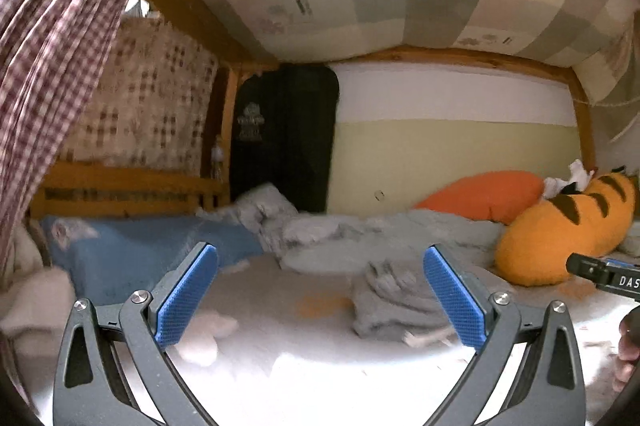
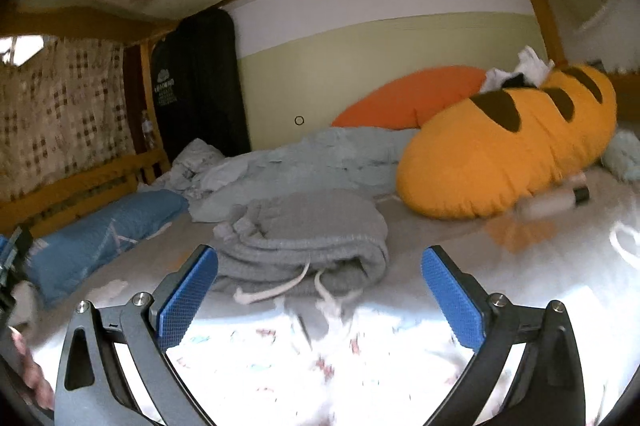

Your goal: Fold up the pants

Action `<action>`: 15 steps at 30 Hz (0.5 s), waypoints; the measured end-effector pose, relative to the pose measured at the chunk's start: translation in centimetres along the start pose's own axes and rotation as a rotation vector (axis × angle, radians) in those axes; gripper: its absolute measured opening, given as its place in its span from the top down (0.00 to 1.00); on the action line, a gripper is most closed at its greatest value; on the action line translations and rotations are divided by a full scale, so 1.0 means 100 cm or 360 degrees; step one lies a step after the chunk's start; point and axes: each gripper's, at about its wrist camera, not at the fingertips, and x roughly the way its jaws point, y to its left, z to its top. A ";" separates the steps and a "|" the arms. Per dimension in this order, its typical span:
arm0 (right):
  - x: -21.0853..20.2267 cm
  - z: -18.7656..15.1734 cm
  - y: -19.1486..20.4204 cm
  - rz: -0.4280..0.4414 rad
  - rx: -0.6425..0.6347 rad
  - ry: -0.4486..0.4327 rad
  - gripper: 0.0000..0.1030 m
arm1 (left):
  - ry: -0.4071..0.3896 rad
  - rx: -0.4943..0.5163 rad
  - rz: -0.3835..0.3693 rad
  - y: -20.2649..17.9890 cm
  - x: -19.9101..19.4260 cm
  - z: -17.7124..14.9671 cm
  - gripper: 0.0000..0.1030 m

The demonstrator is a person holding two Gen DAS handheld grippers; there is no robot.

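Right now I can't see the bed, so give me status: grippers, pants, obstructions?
Left gripper open, empty. Right gripper open, empty. Grey pants bundled on bed, ungripped. Nothing blocking.

Open sheet near, clutter far

Bare bed sheet [image 2: 460, 238] lies free in the near middle; folded grey pants [image 2: 304, 246] sit just beyond, a blue pillow [image 2: 100, 238] blocks the left, and a striped orange cushion [image 2: 508, 153] with a bottle [image 2: 556, 201] blocks the far right.
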 end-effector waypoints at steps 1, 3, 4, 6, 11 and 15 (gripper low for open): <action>-0.007 -0.002 -0.001 -0.0012 -0.0017 0.0013 0.01 | 0.0037 -0.0009 -0.0011 -0.001 -0.004 -0.002 0.01; -0.024 -0.004 -0.004 -0.0059 -0.0049 0.0034 0.01 | 0.0080 -0.0009 -0.0007 -0.002 -0.016 -0.006 0.01; -0.035 -0.006 -0.006 -0.0085 -0.0040 0.0038 0.01 | 0.0097 -0.0007 -0.0008 -0.002 -0.022 -0.007 0.01; -0.049 -0.007 -0.008 -0.0097 -0.0015 0.0036 0.01 | 0.0122 -0.0013 -0.0004 -0.001 -0.035 -0.006 0.01; -0.083 -0.017 -0.006 -0.0128 0.0050 0.0043 0.01 | 0.0204 -0.0004 0.0020 0.007 -0.079 -0.002 0.01; -0.110 -0.028 0.016 -0.0055 -0.0047 0.0079 0.01 | 0.0301 -0.0015 0.0023 0.017 -0.113 -0.009 0.01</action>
